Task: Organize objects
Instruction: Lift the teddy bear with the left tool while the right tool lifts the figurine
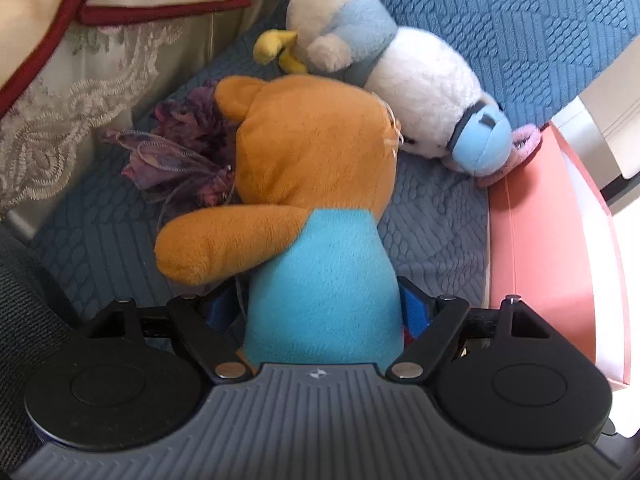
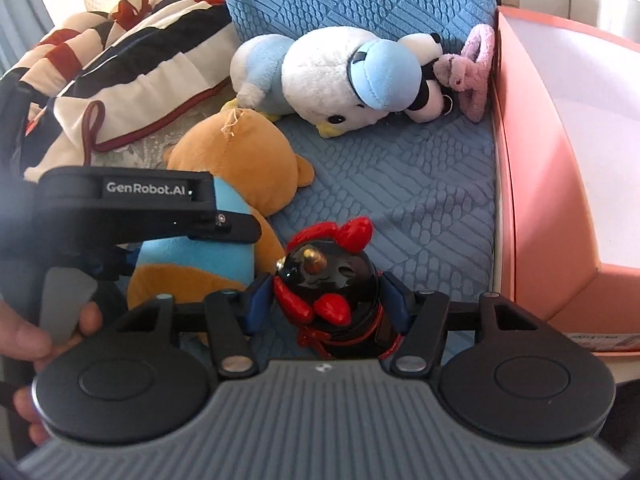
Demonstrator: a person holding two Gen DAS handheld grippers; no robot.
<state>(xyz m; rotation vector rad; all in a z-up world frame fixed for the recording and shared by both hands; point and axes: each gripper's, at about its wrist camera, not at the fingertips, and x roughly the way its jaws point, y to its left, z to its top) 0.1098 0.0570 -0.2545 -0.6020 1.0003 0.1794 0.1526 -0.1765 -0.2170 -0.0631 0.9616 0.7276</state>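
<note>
Blue quilt (image 2: 400,184) beneath everything, pink box (image 2: 560,168) at its right edge. White plush (image 1: 420,116) lying near the box. Bear (image 1: 312,184) on the quilt, blue torso pinched in left gripper (image 1: 320,308) jaws. Black-and-red figure (image 2: 328,300) between right gripper (image 2: 326,304) jaws; contact unclear.

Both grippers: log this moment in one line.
left gripper: shut on bear | right gripper: shut on figurine | box: empty

Right gripper (image 2: 326,304) jaws flank black-and-red rooster figurine (image 2: 328,296); left gripper (image 2: 224,220) over orange teddy bear (image 2: 236,160); white-blue plush (image 2: 332,76) near orange box (image 2: 560,160), on blue quilt (image 2: 400,200)
</note>
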